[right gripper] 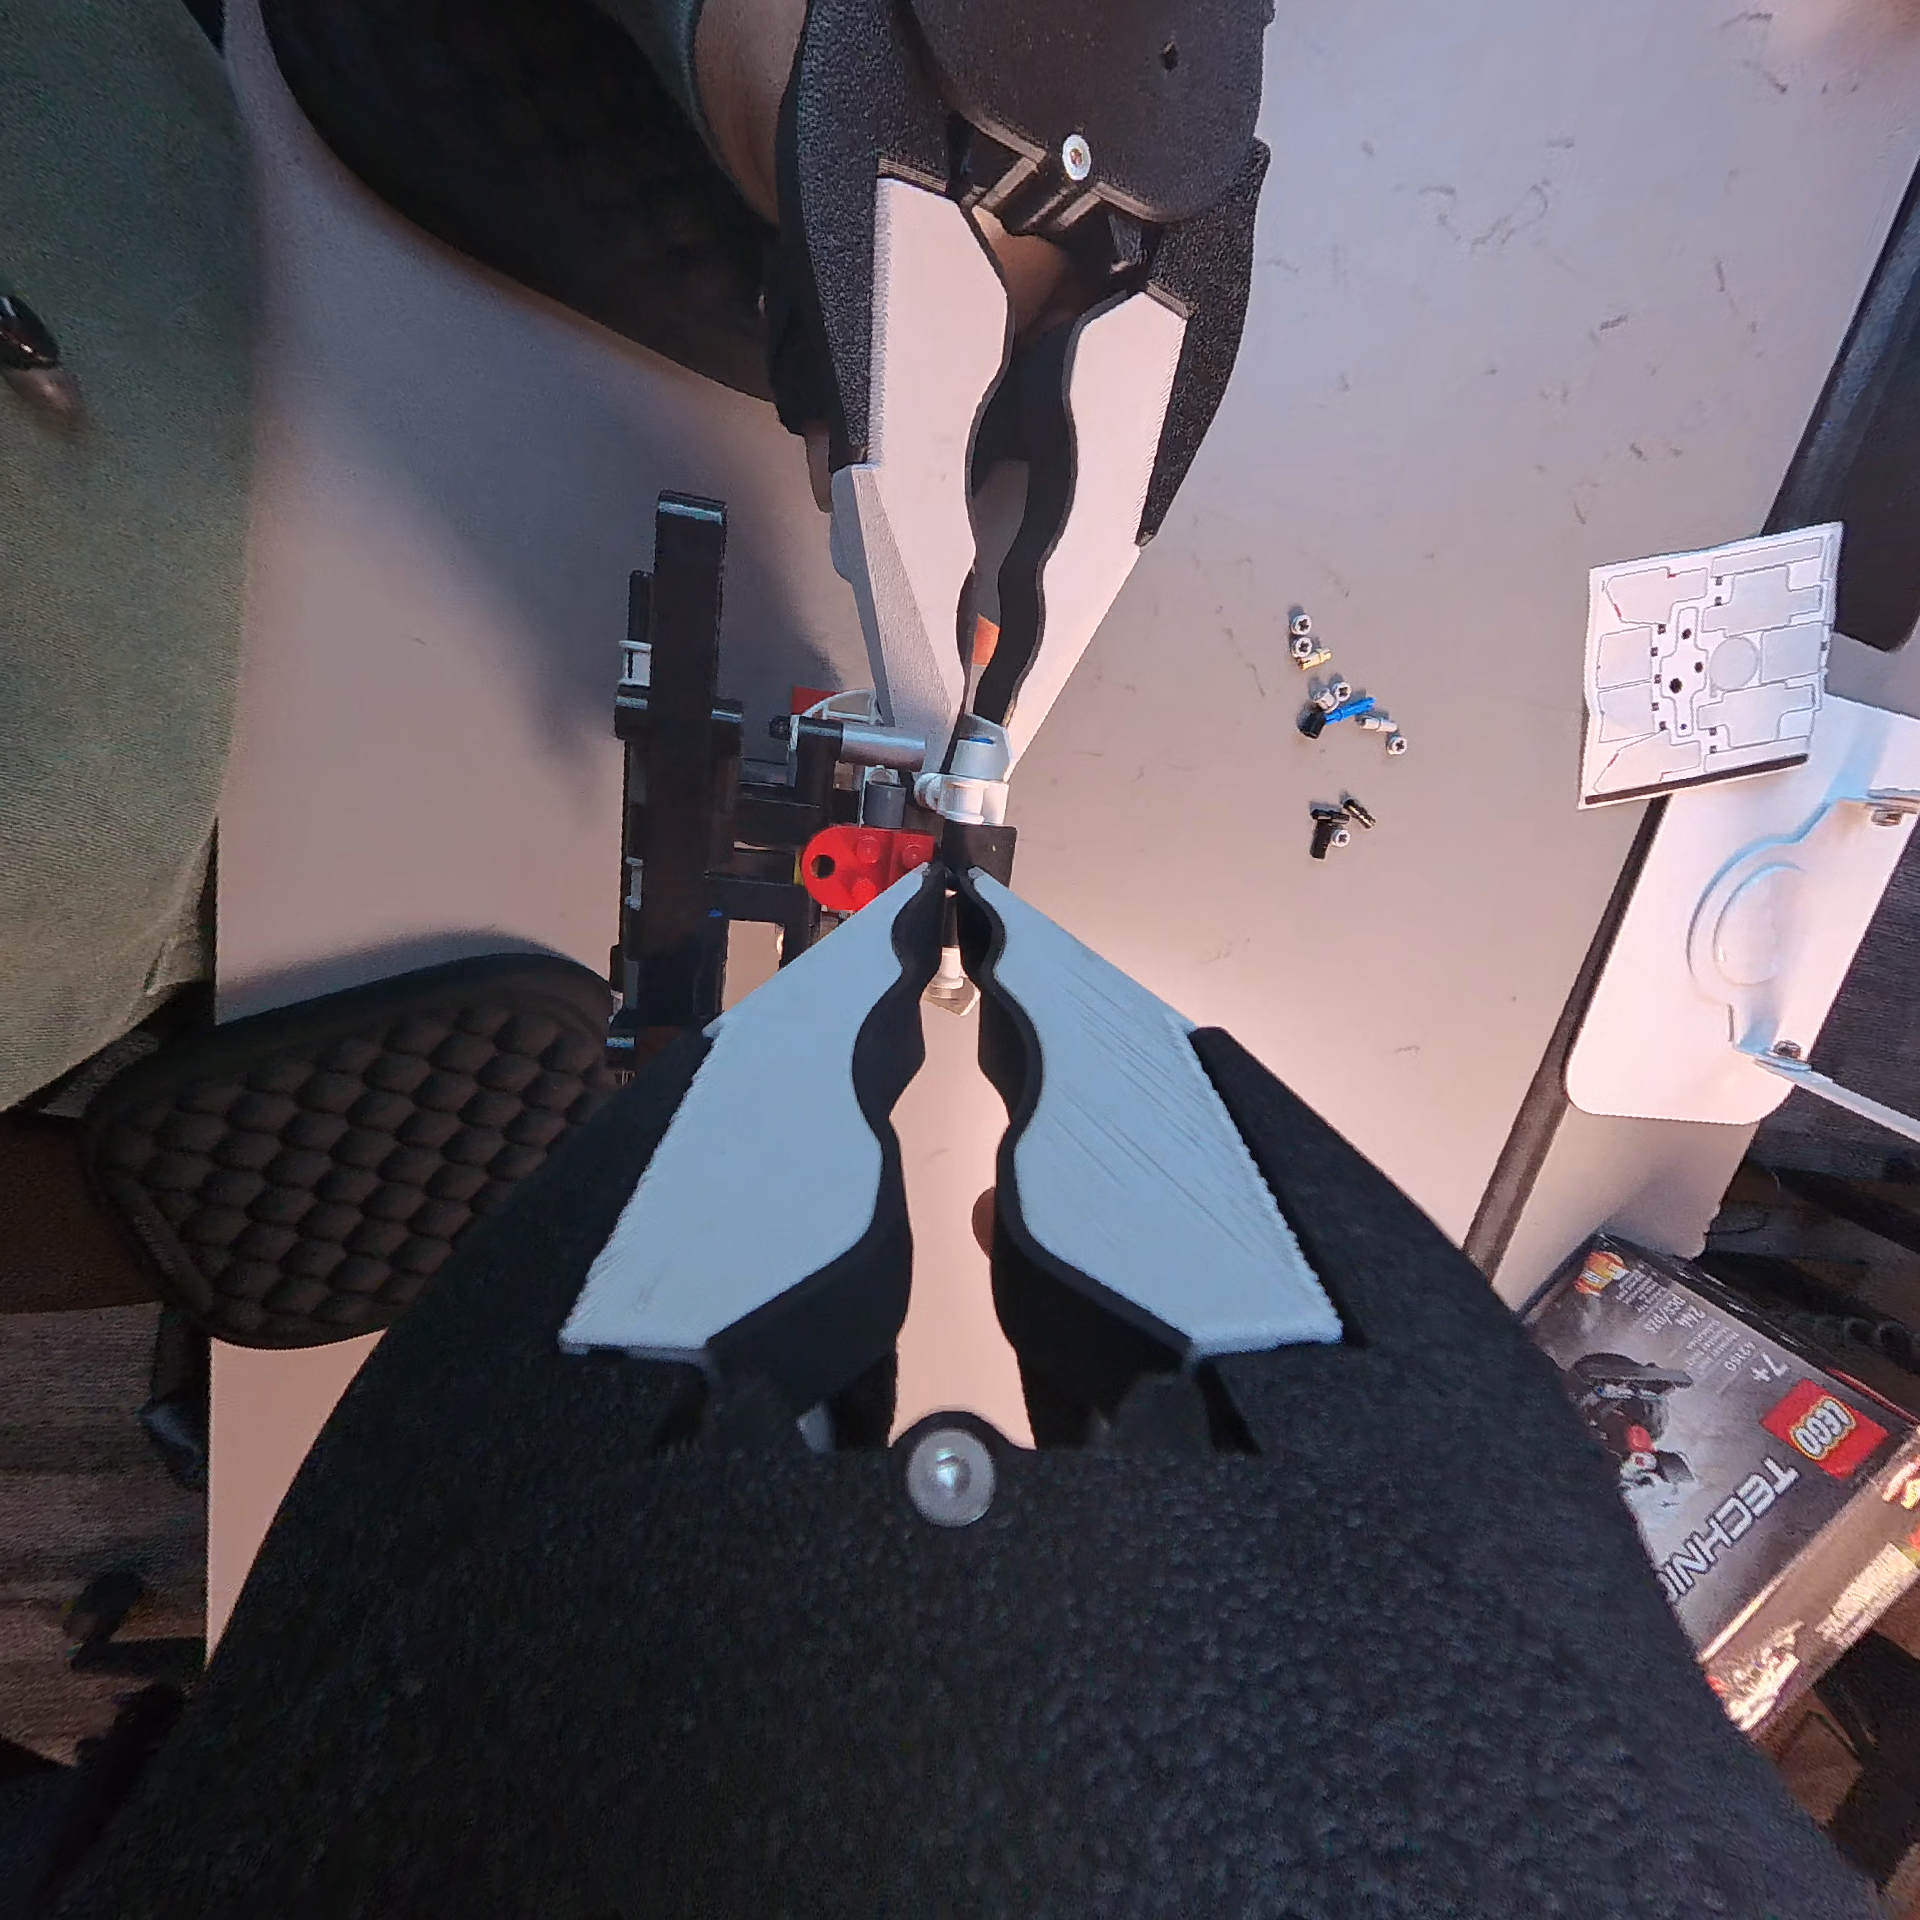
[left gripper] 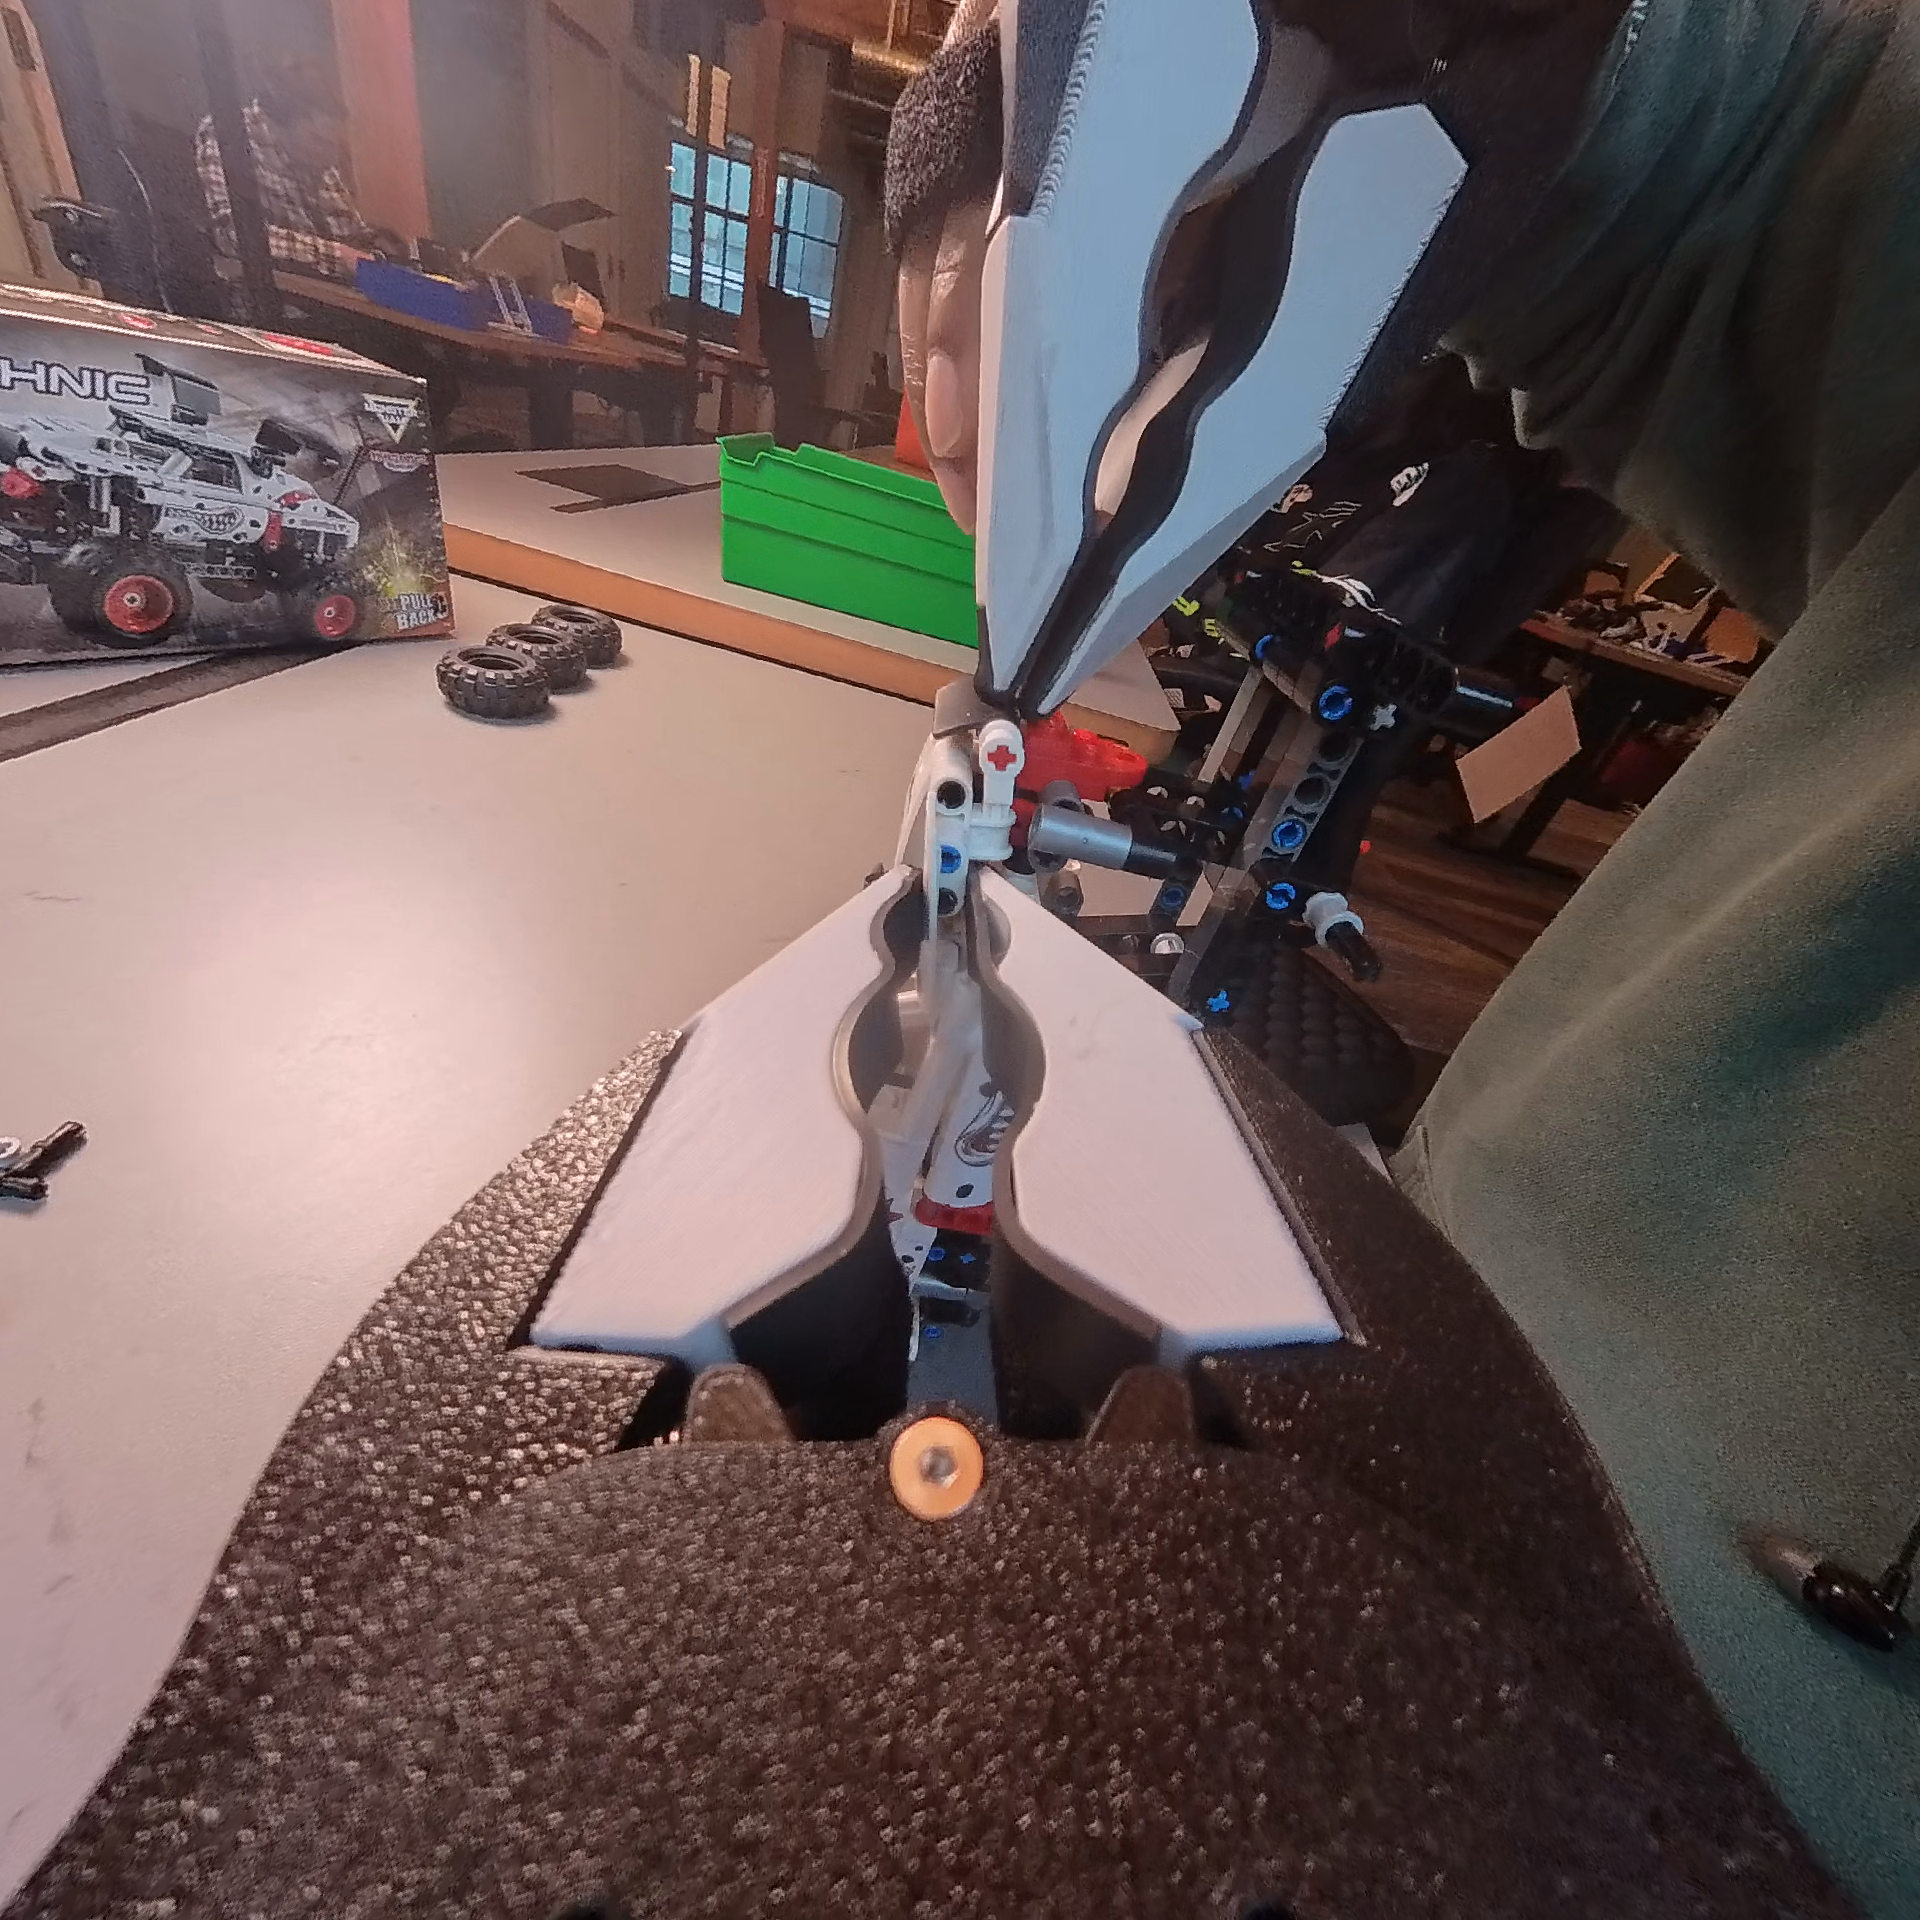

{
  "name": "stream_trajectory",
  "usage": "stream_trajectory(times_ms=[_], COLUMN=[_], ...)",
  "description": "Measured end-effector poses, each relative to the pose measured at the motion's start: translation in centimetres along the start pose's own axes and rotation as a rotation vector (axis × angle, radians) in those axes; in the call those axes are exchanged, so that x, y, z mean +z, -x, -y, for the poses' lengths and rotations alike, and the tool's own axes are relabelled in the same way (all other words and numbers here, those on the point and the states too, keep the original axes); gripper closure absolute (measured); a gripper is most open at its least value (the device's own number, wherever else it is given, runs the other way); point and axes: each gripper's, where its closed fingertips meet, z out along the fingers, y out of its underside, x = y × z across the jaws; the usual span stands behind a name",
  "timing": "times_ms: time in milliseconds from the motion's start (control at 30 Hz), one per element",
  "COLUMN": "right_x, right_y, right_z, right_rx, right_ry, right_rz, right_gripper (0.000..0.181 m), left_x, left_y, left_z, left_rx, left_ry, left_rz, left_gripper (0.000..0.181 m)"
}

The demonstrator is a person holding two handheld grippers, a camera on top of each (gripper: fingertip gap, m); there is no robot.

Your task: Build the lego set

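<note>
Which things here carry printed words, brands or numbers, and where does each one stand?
Set box, on the table, left wrist view: brand, logos, words; wording not repeated here.
Dark box, lower right, right wrist view: logo, words, numbers; not repeated.
Sticker sheet: outlines only, no words readable.

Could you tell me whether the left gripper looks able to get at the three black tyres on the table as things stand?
Probably not yet: the left gripper is shut on the white Lego assembly, so it would have to release that first. The table between it and the tyres looks clear.
</note>
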Motion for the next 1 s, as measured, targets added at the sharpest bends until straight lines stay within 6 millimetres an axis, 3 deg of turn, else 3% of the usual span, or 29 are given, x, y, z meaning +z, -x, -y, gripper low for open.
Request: stream_trajectory(times_ms=[1000], right_x=[0.01], right_y=[0.38], right_z=[0.24], right_rx=[0.015], right_ry=[0.075], right_rz=[0.09], right_gripper=[0.179], left_x=[-0.09], left_y=[-0.54], left_z=[-0.05], left_rx=[0.0], left_ry=[0.008], left_rz=[-0.037], left_gripper=[0.177])
